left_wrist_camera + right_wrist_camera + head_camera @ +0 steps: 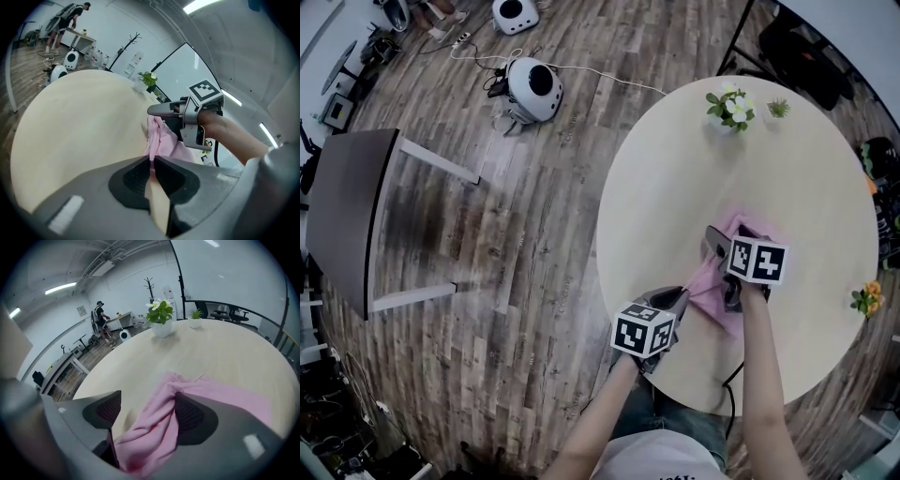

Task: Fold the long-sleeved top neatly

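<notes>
Left gripper view: my left gripper [151, 163] is pinching the pink top [164, 140], bunched on the table [70, 131]; the right gripper [145, 411] is straddling cloth, jaws apart. Soft, limp fabric; I am favouring hem grips.

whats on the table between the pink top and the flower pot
Nothing: the head view shows bare tabletop from pink top to flower pot.
</notes>
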Demonstrator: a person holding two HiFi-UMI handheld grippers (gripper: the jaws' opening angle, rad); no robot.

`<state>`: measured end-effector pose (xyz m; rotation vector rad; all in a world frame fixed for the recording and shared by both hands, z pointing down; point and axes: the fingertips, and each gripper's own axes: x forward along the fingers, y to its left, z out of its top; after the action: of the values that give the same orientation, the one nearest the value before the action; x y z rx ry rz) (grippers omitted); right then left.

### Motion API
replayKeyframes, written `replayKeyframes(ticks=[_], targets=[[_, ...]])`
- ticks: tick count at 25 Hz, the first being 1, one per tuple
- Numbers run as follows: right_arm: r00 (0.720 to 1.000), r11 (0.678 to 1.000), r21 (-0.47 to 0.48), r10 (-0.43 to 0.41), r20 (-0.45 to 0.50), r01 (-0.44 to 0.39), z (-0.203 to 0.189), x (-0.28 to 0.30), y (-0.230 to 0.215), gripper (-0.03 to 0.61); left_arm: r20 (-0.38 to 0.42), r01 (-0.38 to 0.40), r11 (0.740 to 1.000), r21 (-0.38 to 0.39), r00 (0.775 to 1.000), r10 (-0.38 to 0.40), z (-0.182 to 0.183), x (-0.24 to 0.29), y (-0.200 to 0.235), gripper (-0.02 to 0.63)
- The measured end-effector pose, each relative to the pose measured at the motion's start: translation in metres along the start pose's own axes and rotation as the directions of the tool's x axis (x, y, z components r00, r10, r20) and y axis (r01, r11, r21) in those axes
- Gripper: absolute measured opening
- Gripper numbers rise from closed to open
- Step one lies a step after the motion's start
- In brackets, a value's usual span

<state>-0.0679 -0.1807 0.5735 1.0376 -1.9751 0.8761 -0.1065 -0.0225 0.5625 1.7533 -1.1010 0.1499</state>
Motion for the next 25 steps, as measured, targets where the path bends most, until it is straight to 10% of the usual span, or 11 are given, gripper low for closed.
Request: replayKeyframes(ticks=[12, 25], targets=[[0.959, 0.998, -0.019, -0.049, 0.279, 0.057, 0.030, -0.097, -0.017, 0.359, 0.198, -0.124, 0.977, 0.174, 0.976, 0.089, 0.075, -0.044, -0.022, 0.051], [0.776, 0.958, -0.034, -0.210, 0.594, 0.285, 0.052, -0.271, -0.055, 0.098, 0.507, -0.338, 0.847, 0.410, 0.857, 0.097, 0.178, -0.118, -0.118, 0.051]])
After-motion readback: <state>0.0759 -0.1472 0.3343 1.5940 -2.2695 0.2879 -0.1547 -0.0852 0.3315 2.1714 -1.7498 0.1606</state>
